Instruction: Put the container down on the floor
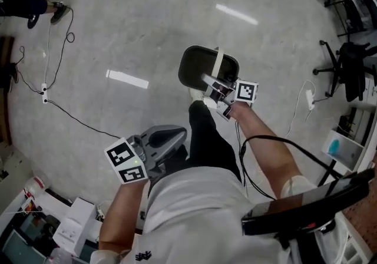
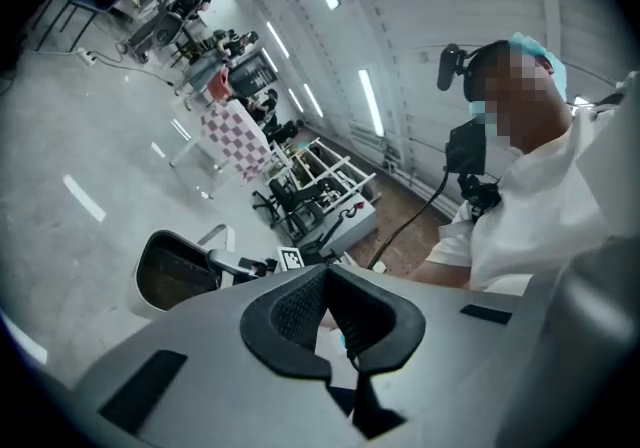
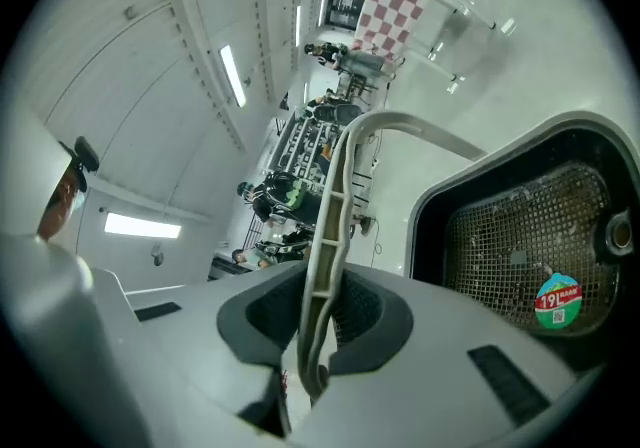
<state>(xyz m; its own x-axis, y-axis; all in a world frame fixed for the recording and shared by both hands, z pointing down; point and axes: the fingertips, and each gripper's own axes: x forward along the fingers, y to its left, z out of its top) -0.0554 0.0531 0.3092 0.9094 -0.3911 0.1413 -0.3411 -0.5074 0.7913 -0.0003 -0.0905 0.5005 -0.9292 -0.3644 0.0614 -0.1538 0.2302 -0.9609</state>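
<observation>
The container is a pale bin with a dark mesh inside and a thin pale bail handle standing up over it. It sits ahead of my white shoe over the grey floor; whether its base touches the floor I cannot tell. My right gripper is shut on that handle, which runs up between the pads of the right gripper. A round sticker lies inside the bin. My left gripper hangs by my left thigh, shut and holding nothing. The left gripper view shows the bin beyond the left gripper.
A black cable and a power strip lie on the floor at the left. Office chairs stand at the right, with another white power strip near them. Boxes and clutter fill the lower left corner.
</observation>
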